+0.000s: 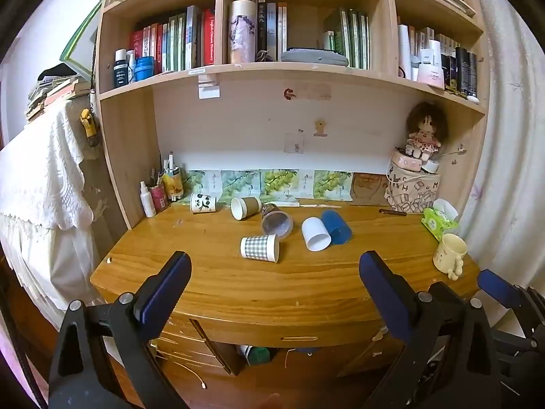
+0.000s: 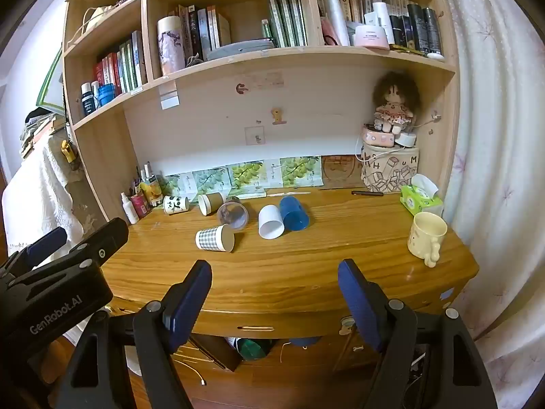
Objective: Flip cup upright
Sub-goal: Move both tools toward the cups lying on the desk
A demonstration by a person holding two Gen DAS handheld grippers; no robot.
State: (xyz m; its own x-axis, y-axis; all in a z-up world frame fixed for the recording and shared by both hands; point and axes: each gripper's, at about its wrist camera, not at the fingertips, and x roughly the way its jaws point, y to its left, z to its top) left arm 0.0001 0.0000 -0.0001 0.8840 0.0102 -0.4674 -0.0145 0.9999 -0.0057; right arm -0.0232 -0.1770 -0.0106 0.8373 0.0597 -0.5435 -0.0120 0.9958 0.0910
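Left gripper held low in frame, jaws spread wide, nothing between blue pads. Right gripper likewise agape and empty, low centre. Each visible at the other view's lower edge.

Six cups lie tipped on their sides, clustered mid-desk.

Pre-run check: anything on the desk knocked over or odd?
Yes. Six cups lie on their sides mid-desk: panda, brown, clear, checked, white, blue. Only the mug stands upright. No spill visible.
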